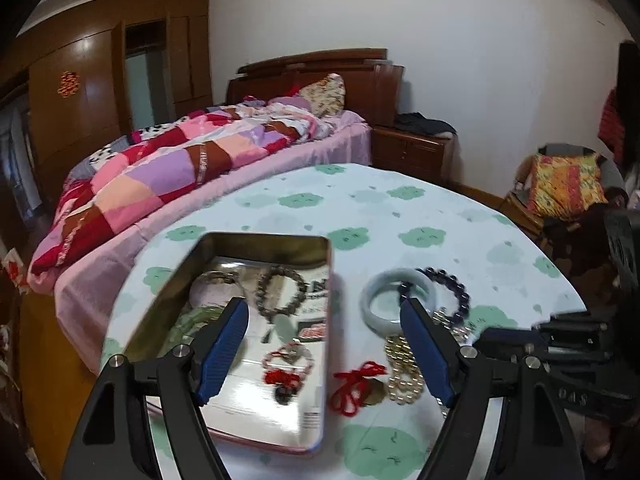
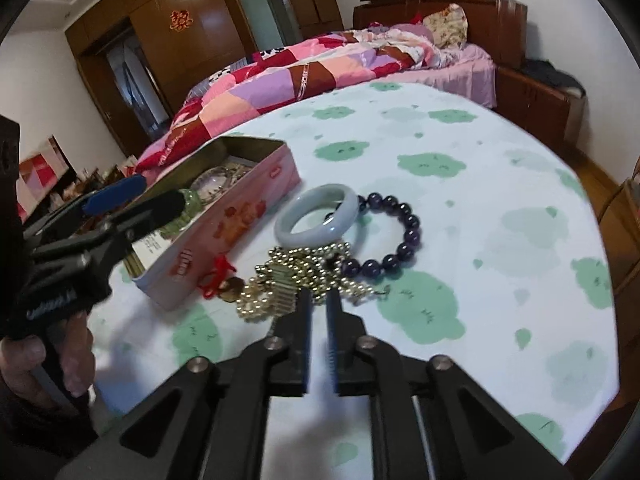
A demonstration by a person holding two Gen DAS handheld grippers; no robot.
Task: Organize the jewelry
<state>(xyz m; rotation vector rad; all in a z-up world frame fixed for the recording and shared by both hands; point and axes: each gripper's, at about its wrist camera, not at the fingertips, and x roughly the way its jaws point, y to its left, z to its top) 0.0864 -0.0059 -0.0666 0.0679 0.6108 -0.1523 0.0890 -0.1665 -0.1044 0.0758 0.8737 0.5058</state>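
Observation:
An open tin lies on the table with several bracelets inside, among them a brown bead bracelet and a red-and-white one. My left gripper hovers open over the tin's right wall with nothing between its fingers. Right of the tin lie a pale jade bangle, a dark purple bead bracelet, a gold bead chain and a red cord with a coin pendant. My right gripper points down at the gold chain's near edge. Its jaws stand a narrow gap apart, and nothing shows between them.
The round table wears a white cloth with green blotches. A bed with a patchwork quilt runs close behind it, with a wooden nightstand and wardrobe beyond. A hand holds the left gripper's handle at the table's near left edge.

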